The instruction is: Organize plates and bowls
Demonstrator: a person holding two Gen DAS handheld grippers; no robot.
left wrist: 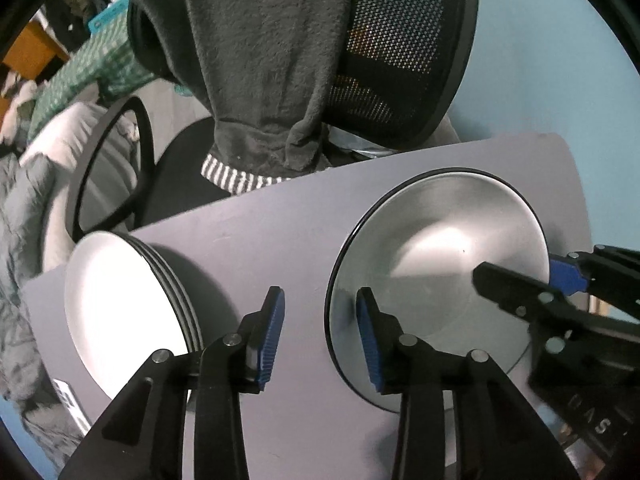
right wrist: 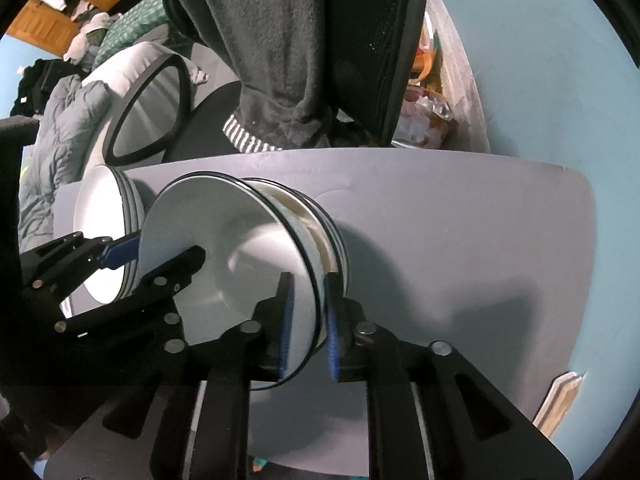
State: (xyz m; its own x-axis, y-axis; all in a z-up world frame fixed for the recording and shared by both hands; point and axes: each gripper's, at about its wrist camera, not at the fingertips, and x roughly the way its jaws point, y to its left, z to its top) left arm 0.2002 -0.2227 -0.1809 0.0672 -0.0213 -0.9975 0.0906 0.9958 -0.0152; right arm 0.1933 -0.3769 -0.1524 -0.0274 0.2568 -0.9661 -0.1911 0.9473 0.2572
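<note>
A white plate with a black rim (left wrist: pixel 436 276) sits on a stack of bowls (right wrist: pixel 320 220) on the grey table. A second stack of white dishes (left wrist: pixel 120 296) stands to its left; it also shows in the right wrist view (right wrist: pixel 104 220). My left gripper (left wrist: pixel 320 336) is open, with its right finger over the plate's near edge and its left finger over the bare table. My right gripper (right wrist: pixel 308 320) is shut on the plate's (right wrist: pixel 224 248) rim, one finger on each face. It also shows in the left wrist view (left wrist: pixel 520 280).
The grey table (left wrist: pixel 280 232) ends just behind the dishes. A black mesh office chair (left wrist: pixel 384 60) draped with a grey fleece garment (left wrist: pixel 260 60) stands behind it. A bed with bedding (left wrist: pixel 24 200) lies at the left. A light blue wall (right wrist: pixel 540 80) is on the right.
</note>
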